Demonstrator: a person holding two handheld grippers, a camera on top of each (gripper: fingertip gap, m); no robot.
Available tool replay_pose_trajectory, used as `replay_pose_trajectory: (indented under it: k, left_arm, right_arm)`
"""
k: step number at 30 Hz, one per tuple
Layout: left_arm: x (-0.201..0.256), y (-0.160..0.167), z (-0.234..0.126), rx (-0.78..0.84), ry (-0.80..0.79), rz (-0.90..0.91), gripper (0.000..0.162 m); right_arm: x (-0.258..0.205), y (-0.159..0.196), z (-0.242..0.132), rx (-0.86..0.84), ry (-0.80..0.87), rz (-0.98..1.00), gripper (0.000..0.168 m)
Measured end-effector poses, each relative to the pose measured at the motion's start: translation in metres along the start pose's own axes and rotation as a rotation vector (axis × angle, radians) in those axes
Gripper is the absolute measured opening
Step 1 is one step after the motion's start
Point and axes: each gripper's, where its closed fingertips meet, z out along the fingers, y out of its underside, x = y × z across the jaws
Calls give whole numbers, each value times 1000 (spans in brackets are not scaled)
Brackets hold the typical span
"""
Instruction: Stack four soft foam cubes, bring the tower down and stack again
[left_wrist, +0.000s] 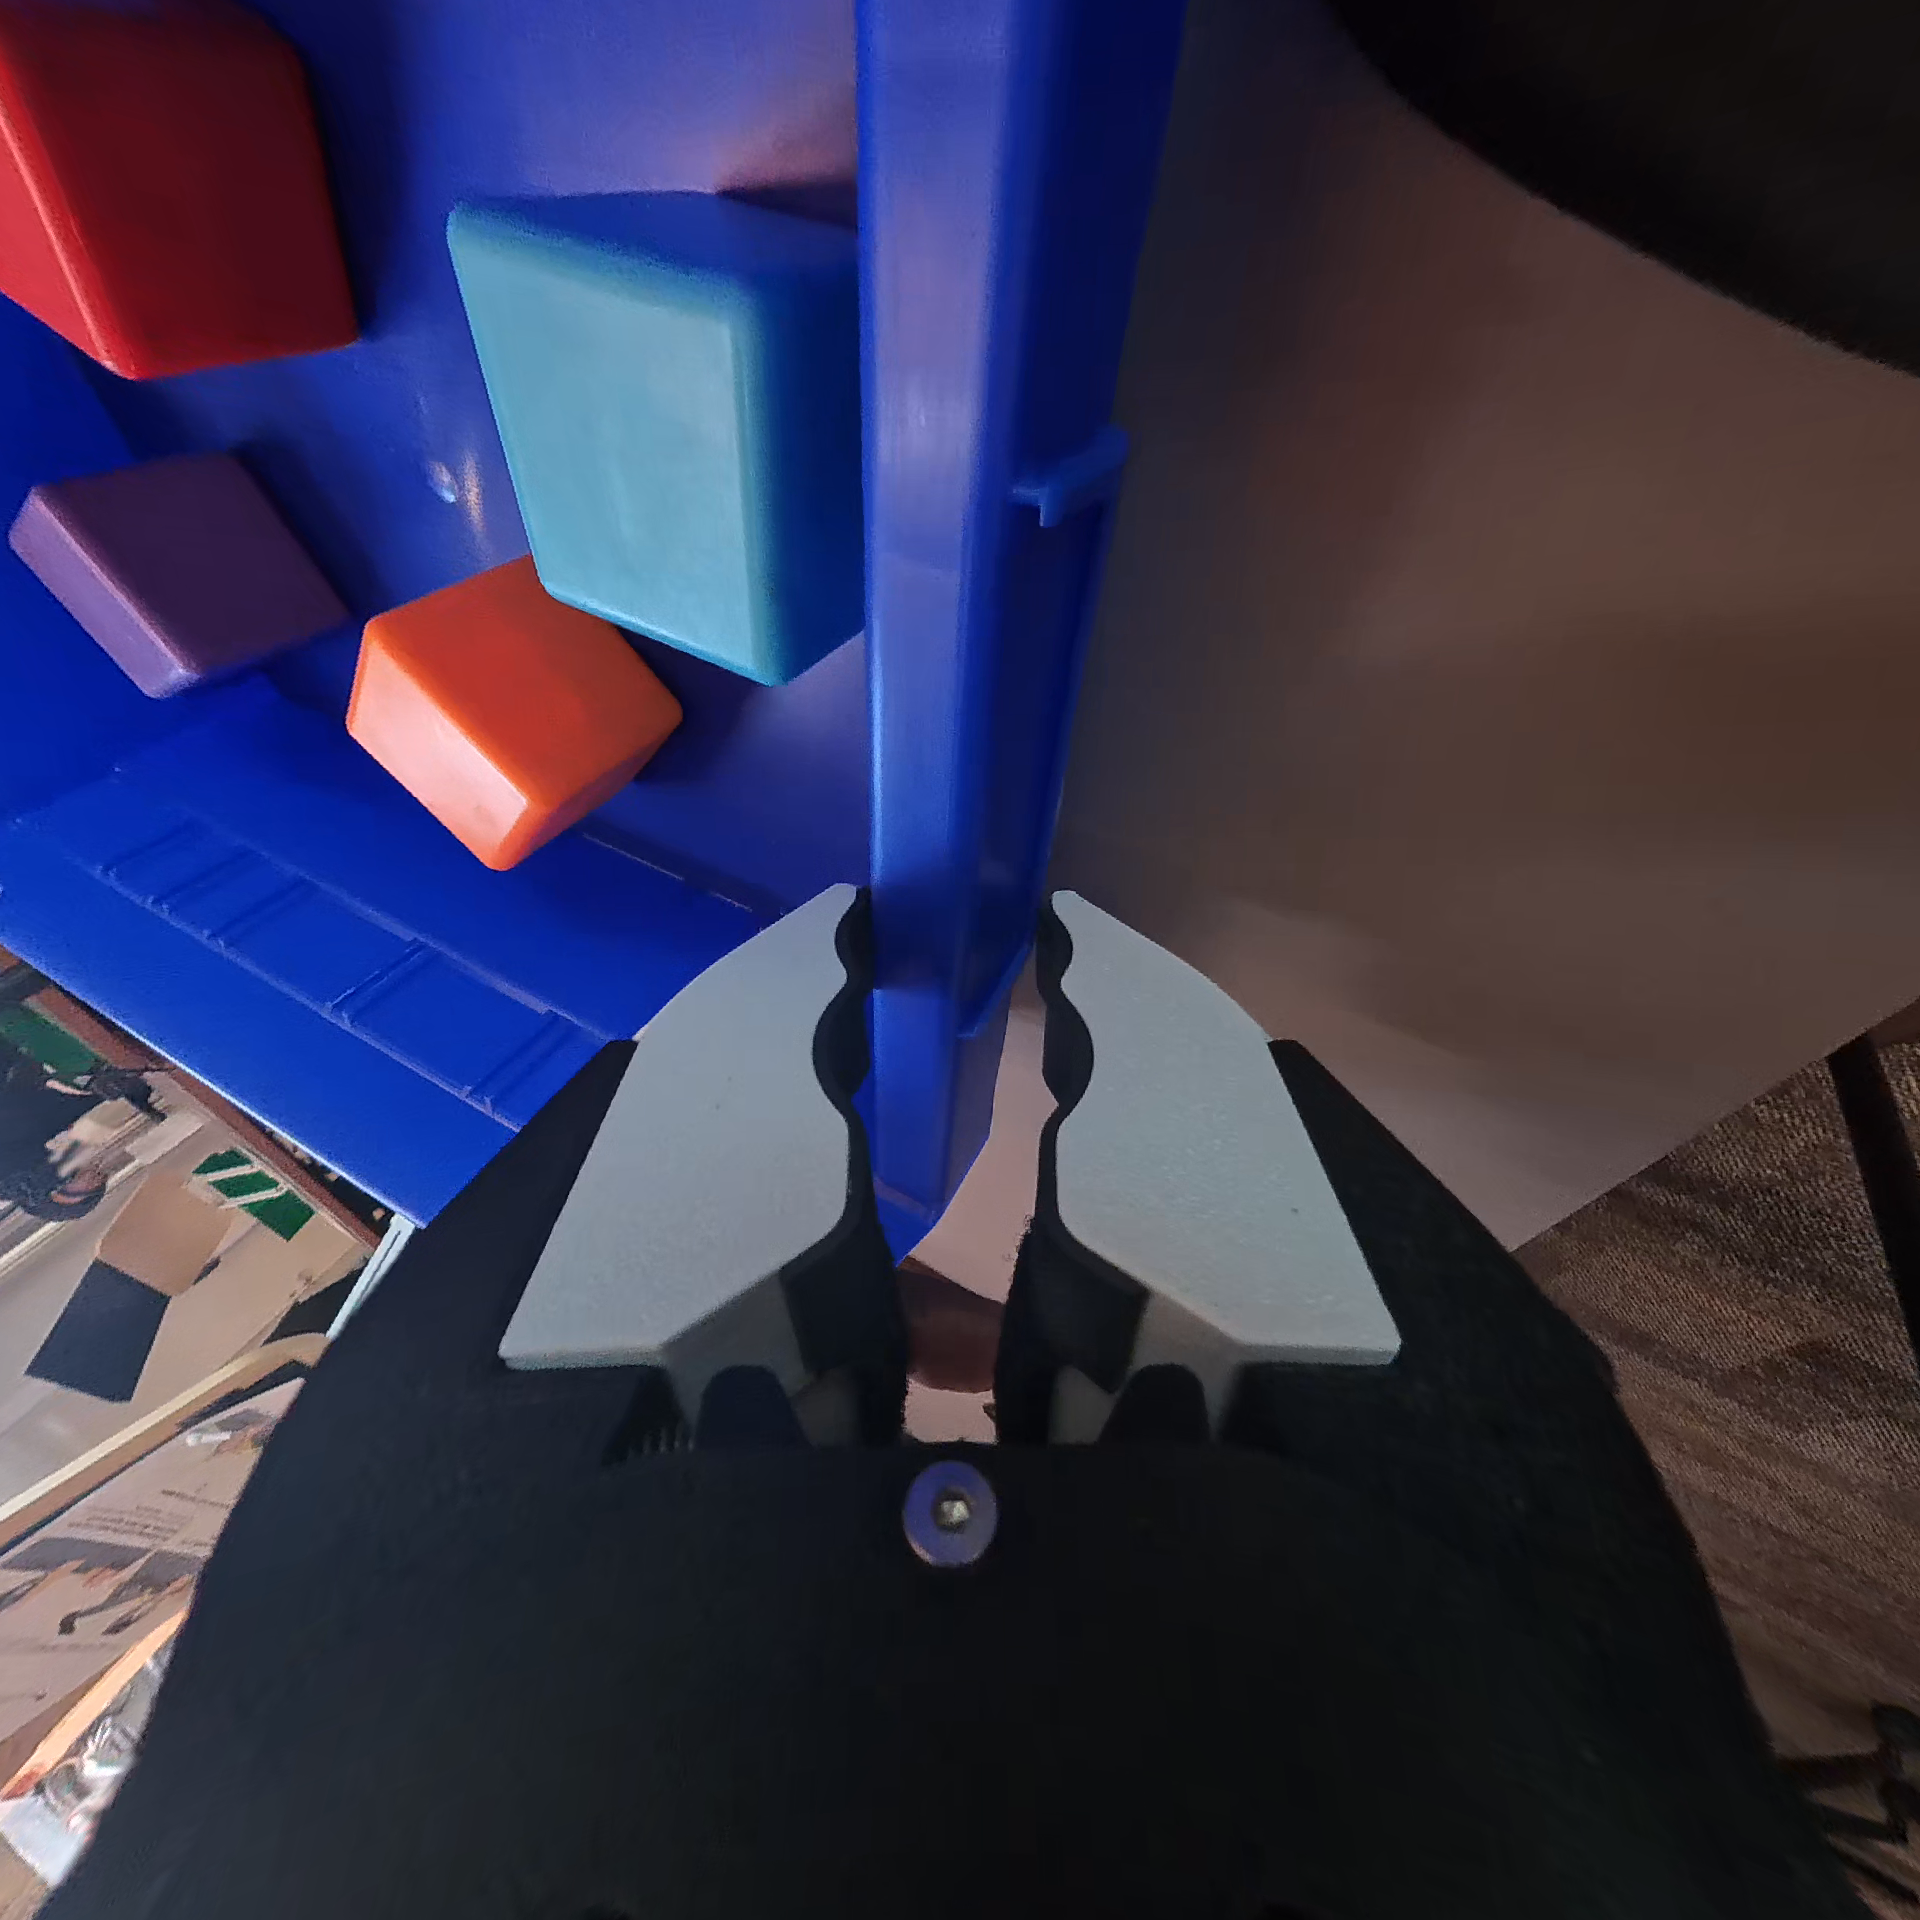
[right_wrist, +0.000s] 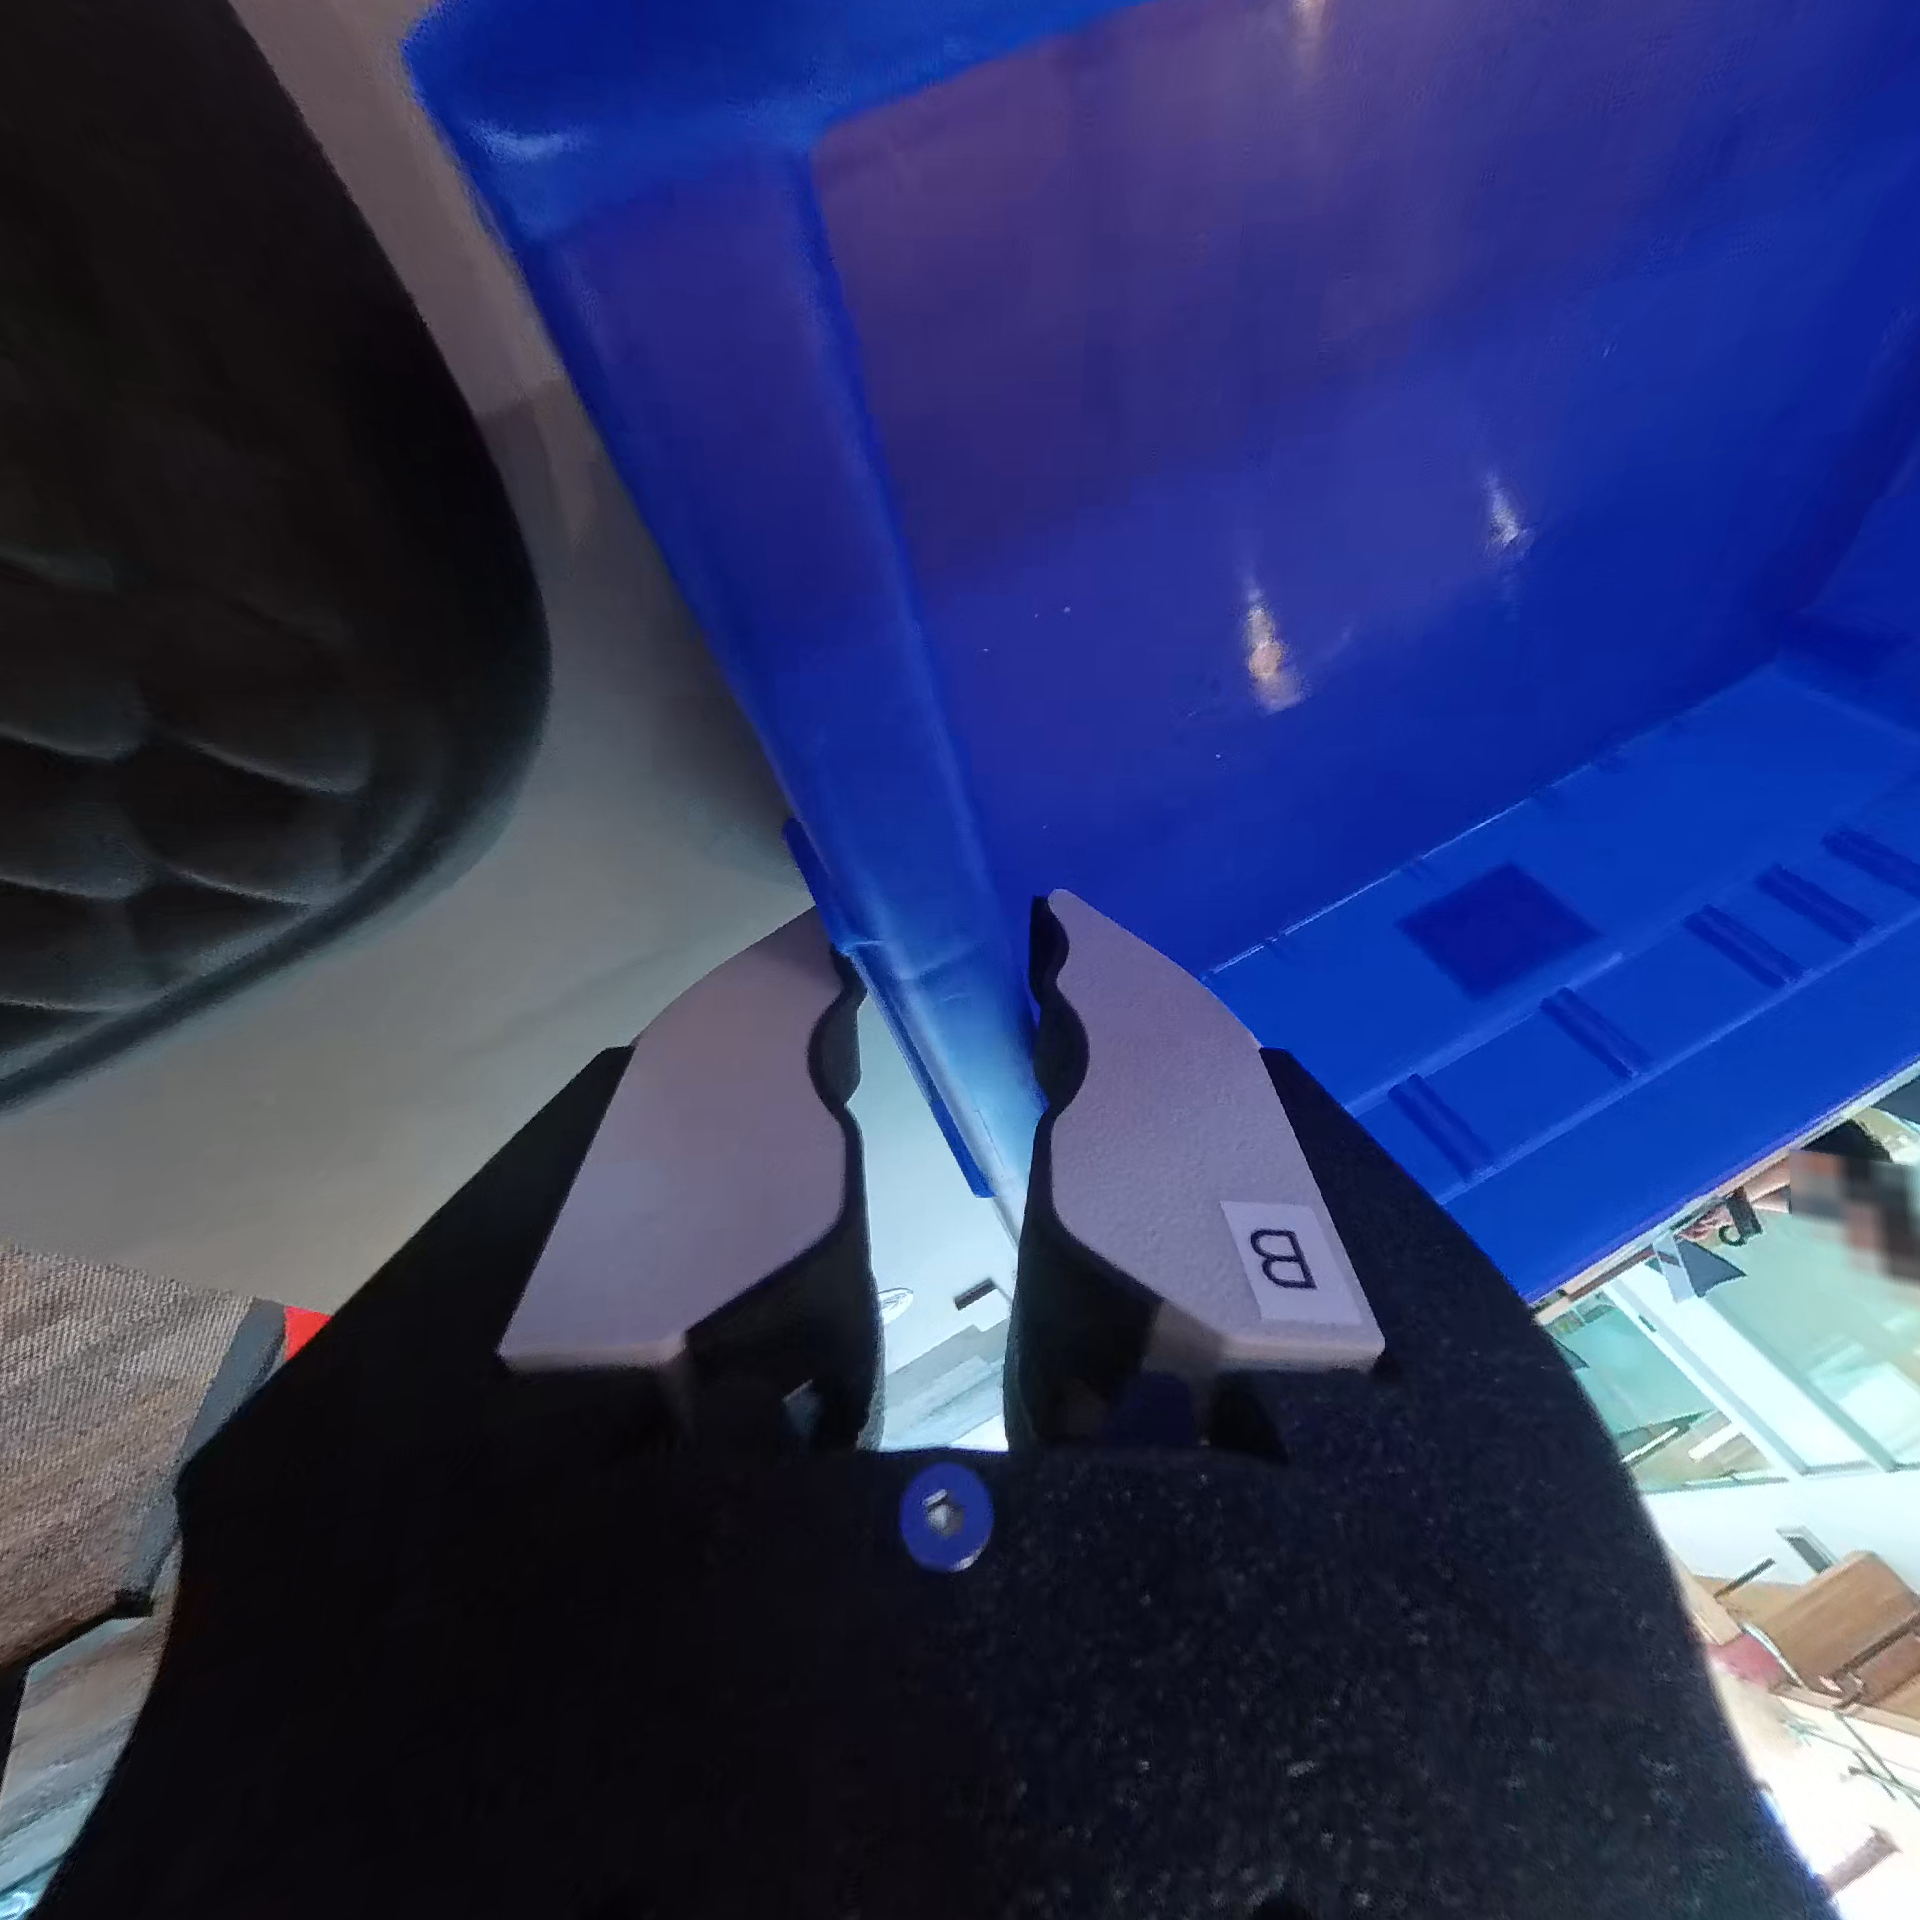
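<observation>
4 cubes (left_wrist: 665, 436) in blue bin (left_wrist: 935, 520)

Bin (left_wrist: 966, 520) is looking like glossy moulded plastic, smooth, throwing highlights off its wall; ribbed strips at 7 o'clock. Cubes are reading matt foam: teal (left_wrist: 665, 436), orange (left_wrist: 499, 707), purple (left_wrist: 166, 571); red (left_wrist: 156, 177) showing a slight sheen. Left gripper (left_wrist: 951, 1049) fingers (left_wrist: 727, 1122) are showing fine-textured matt grey, its black body grainy. Right gripper (right_wrist: 945, 1039) same finish. Brown woven cloth (left_wrist: 1714, 1299) is showing at 4 o'clock.
</observation>
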Motion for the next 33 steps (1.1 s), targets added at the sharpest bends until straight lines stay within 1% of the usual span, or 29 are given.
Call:
replay_pose_trajectory:
  k: [4,9,13,21,26,33]
  left_arm:
    - [0,0,0,-4,2,-14,30]
    - [0,-2,0,-23,17,-23,29]
    - [-2,-9,0,1,10,-37,29]
    - [-1,-11,3,26,16,-84,31]
    - [-1,-12,4,55,38,-82,30]
    - [-7,-10,8,67,26,-87,30]
  right_arm:
    - [-2,7,1,1,-2,9,30]
    - [1,7,3,14,3,5,30]
    - [4,5,4,27,8,12,30]
    - [3,5,4,38,-11,74,32]
    - [4,4,5,46,-7,51,32]
    - [11,6,8,46,37,33,32]
